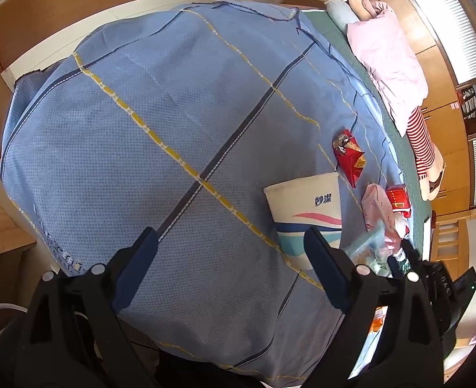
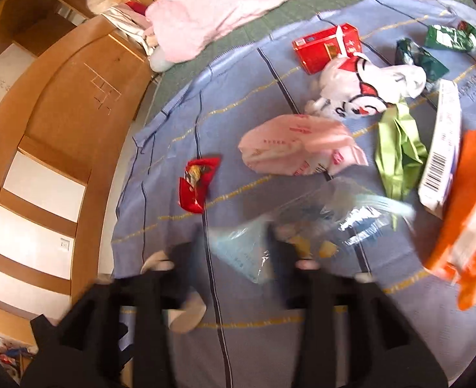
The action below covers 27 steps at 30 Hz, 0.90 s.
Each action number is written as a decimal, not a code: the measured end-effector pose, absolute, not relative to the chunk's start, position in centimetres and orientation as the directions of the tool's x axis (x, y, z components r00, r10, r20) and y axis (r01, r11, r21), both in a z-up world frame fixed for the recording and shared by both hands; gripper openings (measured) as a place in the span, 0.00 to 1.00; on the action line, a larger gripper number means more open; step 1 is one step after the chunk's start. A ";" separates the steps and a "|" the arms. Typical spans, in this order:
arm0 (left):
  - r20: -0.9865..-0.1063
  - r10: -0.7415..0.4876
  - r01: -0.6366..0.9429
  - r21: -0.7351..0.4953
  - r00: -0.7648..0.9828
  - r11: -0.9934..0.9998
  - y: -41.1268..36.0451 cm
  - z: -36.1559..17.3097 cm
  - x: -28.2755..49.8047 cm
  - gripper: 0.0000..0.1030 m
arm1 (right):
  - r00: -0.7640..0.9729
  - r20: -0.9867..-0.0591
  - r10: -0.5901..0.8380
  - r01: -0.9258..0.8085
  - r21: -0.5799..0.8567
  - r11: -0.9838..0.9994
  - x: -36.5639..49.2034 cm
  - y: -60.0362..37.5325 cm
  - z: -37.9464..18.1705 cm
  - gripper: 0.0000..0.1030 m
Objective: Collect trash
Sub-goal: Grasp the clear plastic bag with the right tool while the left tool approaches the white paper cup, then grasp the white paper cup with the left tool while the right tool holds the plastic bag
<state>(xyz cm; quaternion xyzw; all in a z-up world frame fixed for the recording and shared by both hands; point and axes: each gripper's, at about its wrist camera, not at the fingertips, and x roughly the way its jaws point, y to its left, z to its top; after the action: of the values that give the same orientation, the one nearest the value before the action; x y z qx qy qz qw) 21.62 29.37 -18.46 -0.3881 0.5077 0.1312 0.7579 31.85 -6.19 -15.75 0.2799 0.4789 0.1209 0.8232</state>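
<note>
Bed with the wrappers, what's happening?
A person with two handheld claws is collecting trash off the bed. The right claw is blurred, around a clear bag; whether it has a grip is unclear. The left claw is open and empty beside a paper bucket. Red wrapper, pink bag and red box remain.

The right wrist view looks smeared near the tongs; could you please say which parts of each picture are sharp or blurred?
Right wrist view: tongs and clear bag smeared by motion, red box sharper. Left wrist view: crisp throughout, tongs and paper cup clean-edged; window glare overexposed.
</note>
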 end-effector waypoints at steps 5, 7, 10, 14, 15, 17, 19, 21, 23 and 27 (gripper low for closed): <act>-0.871 -0.188 -0.595 -0.453 0.453 0.664 29.4 -18.4 21.4 0.89 | 0.524 -0.754 0.396 0.191 0.557 0.808 30.4 -6.8 -17.5 0.73; -0.871 -0.194 -0.589 -0.454 0.452 0.668 29.3 -18.4 21.4 0.89 | 0.465 -0.811 0.354 0.268 0.510 0.817 31.2 -6.9 -19.5 0.74; -0.871 -0.196 -0.591 -0.456 0.451 0.665 29.5 -18.4 21.4 0.89 | 0.458 -0.839 0.292 0.321 0.463 0.826 32.2 -7.1 -21.0 0.74; -0.866 -0.200 -0.606 -0.469 0.458 0.643 29.9 -18.6 21.3 0.89 | 0.536 -0.800 0.271 0.330 0.494 0.805 33.2 -8.0 -21.7 0.47; -0.863 -0.207 -0.604 -0.476 0.461 0.639 30.1 -18.6 21.5 0.89 | 0.535 -0.799 0.273 0.319 0.490 0.811 33.4 -8.1 -21.9 0.32; -0.852 -0.232 -0.596 -0.499 0.468 0.630 30.3 -18.7 21.7 0.89 | 0.520 -0.792 0.320 0.297 0.519 0.801 32.9 -8.1 -22.4 0.11; -0.843 -0.257 -0.593 -0.520 0.473 0.615 30.4 -18.8 22.0 0.89 | 0.514 -0.771 0.376 0.244 0.552 0.798 32.1 -7.4 -22.4 0.08; -0.839 -0.262 -0.598 -0.528 0.476 0.603 30.5 -18.9 22.0 0.89 | 0.491 -0.757 0.431 0.140 0.557 0.819 31.5 -5.1 -21.9 0.07; -0.841 -0.253 -0.606 -0.525 0.479 0.598 30.5 -19.0 22.0 0.89 | 0.454 -0.742 0.493 0.048 0.573 0.818 31.4 -2.9 -21.5 0.07; -0.840 -0.241 -0.620 -0.527 0.487 0.581 31.0 -19.3 22.2 0.89 | 0.369 -0.732 0.573 -0.114 0.577 0.809 30.1 1.3 -20.0 0.07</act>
<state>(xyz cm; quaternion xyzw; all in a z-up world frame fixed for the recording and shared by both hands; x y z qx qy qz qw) 22.25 31.02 -19.28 -0.4394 0.4903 0.1278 0.7418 30.10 1.27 -20.05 0.2214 0.5187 0.2155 0.7972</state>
